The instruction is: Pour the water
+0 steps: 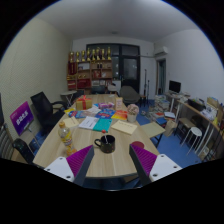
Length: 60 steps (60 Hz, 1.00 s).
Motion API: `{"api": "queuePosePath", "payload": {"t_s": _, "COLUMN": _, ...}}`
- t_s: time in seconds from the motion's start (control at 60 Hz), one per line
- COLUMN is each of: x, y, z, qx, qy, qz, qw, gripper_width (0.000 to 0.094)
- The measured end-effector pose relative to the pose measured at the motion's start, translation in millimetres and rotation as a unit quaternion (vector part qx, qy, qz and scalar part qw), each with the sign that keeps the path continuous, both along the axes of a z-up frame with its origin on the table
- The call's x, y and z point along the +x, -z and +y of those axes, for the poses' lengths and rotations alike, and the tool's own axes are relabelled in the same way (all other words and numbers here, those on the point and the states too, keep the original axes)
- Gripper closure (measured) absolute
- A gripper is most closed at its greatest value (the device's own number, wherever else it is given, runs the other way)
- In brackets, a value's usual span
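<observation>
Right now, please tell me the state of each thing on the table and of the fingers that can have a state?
black mug: upright on the table, just ahead of the fingers, not held; contents not visible.
gripper: fingers open, empty, apart behind the mug.
yellow bottle: upright on the table; cap state too small to tell.
papers: lying flat on the table.
black office chair: unoccupied, beside the table.

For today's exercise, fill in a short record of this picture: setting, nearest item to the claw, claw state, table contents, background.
setting: office room with a long wooden table
nearest item: dark mug, on the table just ahead of the claw
claw state: open, holding nothing
table contents: papers, books and small items beyond the mug
background: shelves at the far wall, black chairs beside the table
</observation>
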State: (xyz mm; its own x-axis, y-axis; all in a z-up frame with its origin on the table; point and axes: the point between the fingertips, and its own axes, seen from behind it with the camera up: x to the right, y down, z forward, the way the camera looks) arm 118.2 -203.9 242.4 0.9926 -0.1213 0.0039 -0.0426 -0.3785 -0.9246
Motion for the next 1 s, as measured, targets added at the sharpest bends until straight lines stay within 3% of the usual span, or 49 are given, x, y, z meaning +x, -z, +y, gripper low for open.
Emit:
{"api": "queuePosePath", "payload": {"t_s": 0.217, "x": 19.3, "y": 43.4, "z": -6.0, "qx": -0.006, "qy": 0.010, "qz": 0.023, "qw": 1.000, "gripper_width": 0.0120}}
{"api": "queuePosePath", "payload": {"t_s": 0.45, "x": -69.4, "y": 88.1, "z": 6.7, "qx": 0.013, "qy": -0.084, "qz": 0.033, "qw": 0.996, "gripper_width": 0.0110}}
{"api": "queuePosePath", "payload": {"t_s": 0.817, "x": -210.0, "y": 149.8, "z": 184.2, "qx": 0.085, "qy": -0.129, "qz": 0.005, "qw": 0.988, "gripper_width": 0.0125}}
{"api": "queuePosePath", "payload": {"t_s": 1.0, "x": -225.7, "y": 155.5, "z": 234.2, "qx": 0.107, "qy": -0.111, "qz": -0.035, "qw": 0.988, "gripper_width": 0.0135}}
